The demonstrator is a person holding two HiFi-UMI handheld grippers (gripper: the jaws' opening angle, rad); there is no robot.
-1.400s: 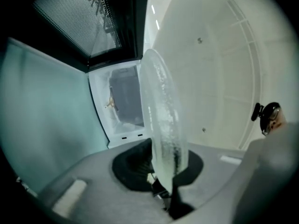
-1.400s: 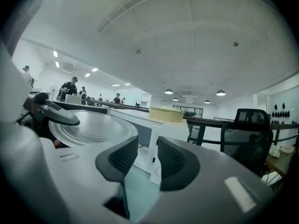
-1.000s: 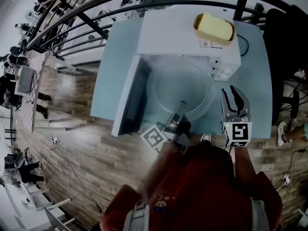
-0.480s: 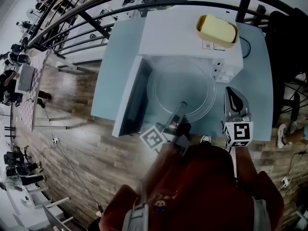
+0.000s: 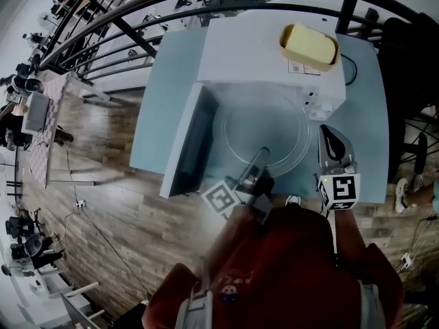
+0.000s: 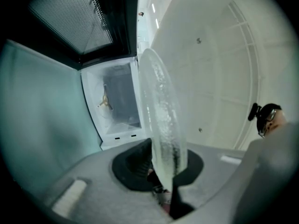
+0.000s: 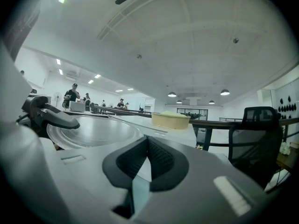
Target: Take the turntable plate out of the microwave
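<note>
The left gripper (image 5: 259, 157) is clamped on the near rim of the glass turntable plate (image 5: 264, 125). In its own view the jaws close on the plate's edge (image 6: 161, 120), with the rim running straight out ahead of them. From that grip the whole disc reaches forward, away from the person and toward the open microwave (image 5: 267, 46). It lies roughly level in the head view, cantilevered from a single point on its rim. Beyond the plate, the left gripper view shows the cavity floor with its small drive hub (image 6: 105, 101) uncovered. I judge the plate already lifted off its seat and mostly out, though from above I cannot be sure its far rim has cleared the cavity mouth.

The right gripper (image 5: 329, 132) has its jaws pressed together on nothing (image 7: 147, 146). It points the same way as the left one and sits just beside the plate's right edge, apart from it. In its view the plate (image 7: 93, 129) lies to its left at about jaw height. The left gripper is therefore the only one bearing the load, and the right is the nearer free one to steady the unsupported side.
</note>
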